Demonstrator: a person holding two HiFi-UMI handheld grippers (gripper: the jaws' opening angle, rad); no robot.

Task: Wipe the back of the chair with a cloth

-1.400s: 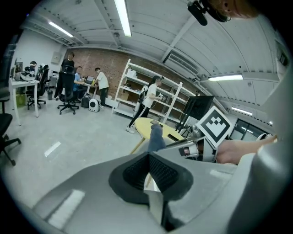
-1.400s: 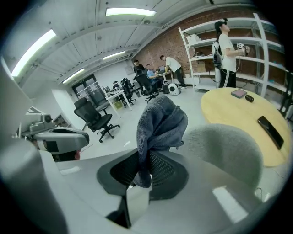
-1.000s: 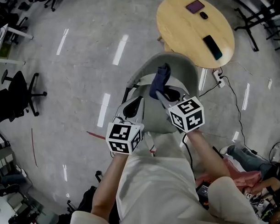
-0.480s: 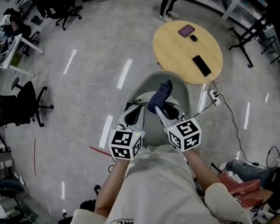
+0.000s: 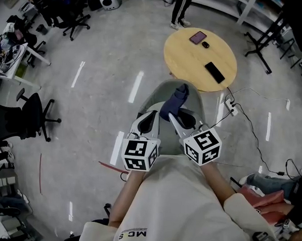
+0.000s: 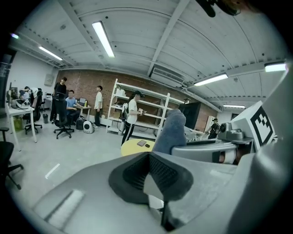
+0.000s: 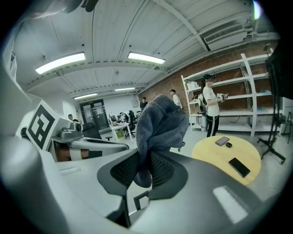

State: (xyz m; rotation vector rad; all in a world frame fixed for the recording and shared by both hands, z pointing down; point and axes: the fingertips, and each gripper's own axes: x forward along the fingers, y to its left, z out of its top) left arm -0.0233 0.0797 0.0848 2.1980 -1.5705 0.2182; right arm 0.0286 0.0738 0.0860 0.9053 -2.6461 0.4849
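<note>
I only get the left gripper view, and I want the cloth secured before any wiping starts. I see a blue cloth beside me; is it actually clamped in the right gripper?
Observer: Yes. The right gripper view shows the cloth pinched between the jaws of the right gripper, bunched up above them.
Operator: I can't see the chair at all. Where is it?
Observer: In the head view the grey chair sits just beyond both grippers, between the person and the round table.
Operator: Anything on the floor near it?
Observer: A power strip with its cable lies on the floor to the chair's right, by the table's edge.
</note>
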